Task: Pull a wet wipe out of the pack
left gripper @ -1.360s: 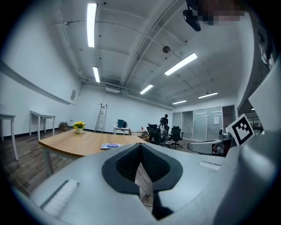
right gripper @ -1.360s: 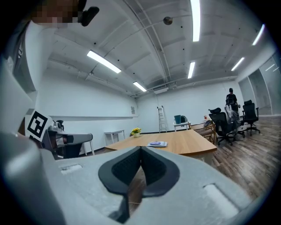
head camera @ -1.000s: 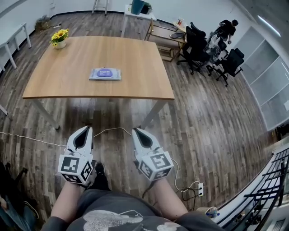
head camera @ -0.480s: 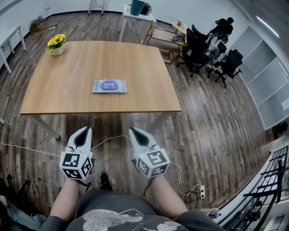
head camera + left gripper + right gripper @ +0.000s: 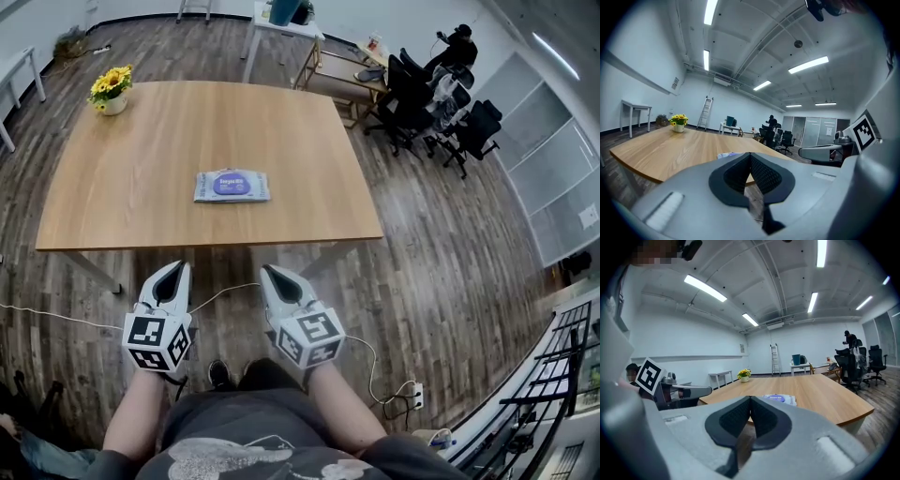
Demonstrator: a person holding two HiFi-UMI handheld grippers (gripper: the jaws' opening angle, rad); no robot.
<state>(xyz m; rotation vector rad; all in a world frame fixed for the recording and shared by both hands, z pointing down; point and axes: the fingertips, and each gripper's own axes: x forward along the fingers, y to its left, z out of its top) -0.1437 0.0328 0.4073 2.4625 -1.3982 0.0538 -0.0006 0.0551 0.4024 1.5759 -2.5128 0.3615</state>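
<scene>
On table (image 5: 112,197) — wipe pack (image 5: 232,186); left gripper (image 5: 175,269), right gripper (image 5: 269,272) short of edge, closed.

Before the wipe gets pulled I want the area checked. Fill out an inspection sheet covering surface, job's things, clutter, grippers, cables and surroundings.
Surface: wooden table, mostly bare.
Job's things: wet wipe pack lies flat near the table's middle, untouched.
Clutter: pot of yellow flowers at the far left corner.
Grippers: left gripper and right gripper both shut, nothing held, over the floor short of the table's near edge.
Cables: white cable across the floor; power strip at the right.
Surroundings: office chairs and a person far right.
</scene>
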